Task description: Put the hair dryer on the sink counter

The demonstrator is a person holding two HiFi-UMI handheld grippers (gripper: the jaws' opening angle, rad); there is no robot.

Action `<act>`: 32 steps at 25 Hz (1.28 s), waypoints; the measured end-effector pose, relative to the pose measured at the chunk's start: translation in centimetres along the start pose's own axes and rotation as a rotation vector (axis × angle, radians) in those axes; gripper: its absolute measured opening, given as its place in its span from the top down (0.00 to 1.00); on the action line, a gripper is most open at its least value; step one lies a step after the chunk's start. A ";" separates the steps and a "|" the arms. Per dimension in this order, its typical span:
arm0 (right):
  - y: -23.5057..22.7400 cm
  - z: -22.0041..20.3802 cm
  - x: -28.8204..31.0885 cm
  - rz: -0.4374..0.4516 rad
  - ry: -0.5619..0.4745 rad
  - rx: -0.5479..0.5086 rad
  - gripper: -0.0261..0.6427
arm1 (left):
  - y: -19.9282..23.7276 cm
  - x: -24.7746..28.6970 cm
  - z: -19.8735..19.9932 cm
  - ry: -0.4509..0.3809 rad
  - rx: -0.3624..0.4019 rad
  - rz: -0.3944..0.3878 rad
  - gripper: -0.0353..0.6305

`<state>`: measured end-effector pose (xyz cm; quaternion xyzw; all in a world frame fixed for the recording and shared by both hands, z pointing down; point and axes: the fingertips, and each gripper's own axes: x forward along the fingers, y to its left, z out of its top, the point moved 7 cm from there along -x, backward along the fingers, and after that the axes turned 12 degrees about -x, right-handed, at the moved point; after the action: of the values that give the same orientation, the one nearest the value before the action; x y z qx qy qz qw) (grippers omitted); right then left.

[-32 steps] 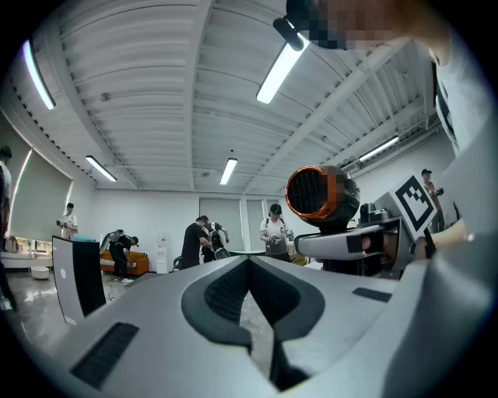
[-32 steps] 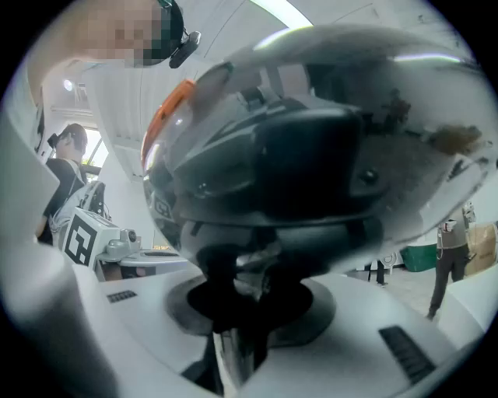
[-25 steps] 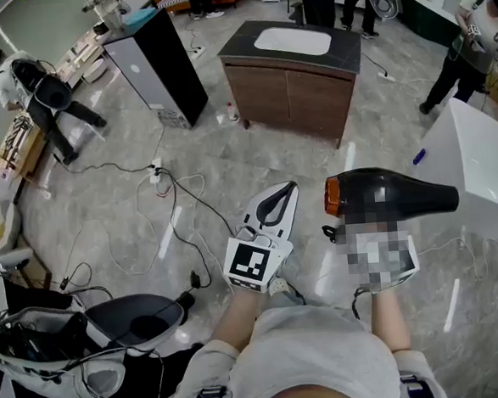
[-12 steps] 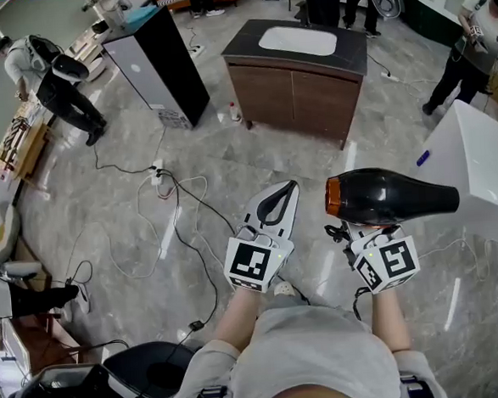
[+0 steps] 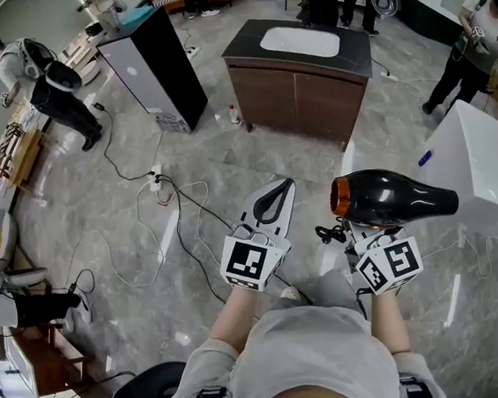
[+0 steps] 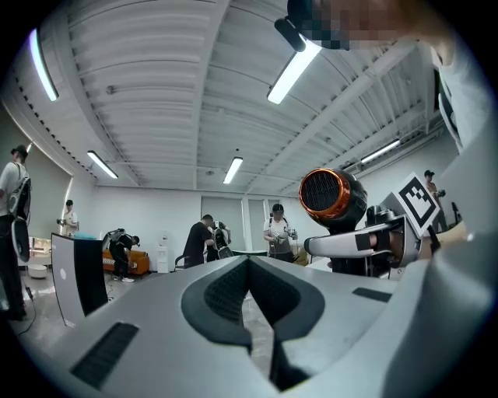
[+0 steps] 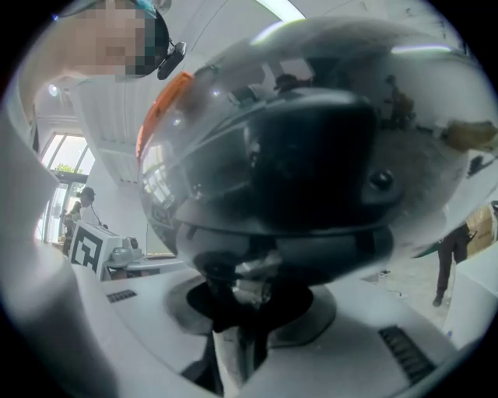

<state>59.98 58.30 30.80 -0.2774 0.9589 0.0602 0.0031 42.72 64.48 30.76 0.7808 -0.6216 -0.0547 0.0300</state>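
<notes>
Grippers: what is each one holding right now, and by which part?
The right gripper holds the hair dryer by its handle, barrel lying crosswise above the jaws. The left gripper is shut and empty.

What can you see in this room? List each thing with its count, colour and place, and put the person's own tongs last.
hair dryer: one, black with an orange ring, held above the floor, centre right.
sink cabinet: one, brown with a dark counter and white basin, top centre.
tall cabinet: one, black and grey, top left.
white table: one, white, right edge.
blue object: one, blue, at the white table's left edge.
cables: several, black and white, strewn over the grey floor.
bystanders: at least four, dark and light clothes, round the room's edges.
left tongs: one, white, shut and empty, centre.
right tongs: one, white, shut on the hair dryer's handle.
</notes>
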 end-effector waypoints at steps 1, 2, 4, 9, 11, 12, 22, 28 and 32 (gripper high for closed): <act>-0.1 -0.1 0.5 0.008 0.005 0.005 0.76 | 0.4 0.3 0.0 0.001 -0.002 0.000 0.93; -0.3 -0.2 1.1 0.015 0.009 0.006 0.76 | 0.9 0.7 -0.1 0.001 -0.006 0.001 0.93; -0.8 -0.3 2.5 0.022 0.017 0.002 0.76 | 1.9 1.7 0.0 0.000 -0.016 0.006 0.93; -3.1 -1.2 6.7 0.029 0.025 0.002 0.76 | 4.7 5.1 -0.2 0.009 -0.017 0.027 0.93; -4.4 -1.4 8.6 0.055 0.025 -0.003 0.76 | 5.8 6.8 -0.2 0.005 -0.017 0.039 0.93; -5.3 -1.5 9.6 0.068 0.023 -0.006 0.76 | 6.4 7.9 -0.1 0.003 -0.017 0.044 0.93; -13.8 -1.0 19.5 0.152 -0.017 -0.025 0.76 | 11.8 18.6 1.6 -0.023 -0.001 0.111 0.93; -17.5 -1.9 23.6 0.200 -0.015 -0.026 0.76 | 13.8 23.2 1.6 -0.039 -0.010 0.151 0.93; -18.4 -2.4 25.4 0.213 -0.009 -0.016 0.76 | 14.9 24.2 1.1 -0.021 -0.011 0.171 0.93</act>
<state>48.32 29.10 30.14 -0.1736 0.9824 0.0689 -0.0010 33.48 37.55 30.20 0.7242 -0.6858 -0.0637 0.0323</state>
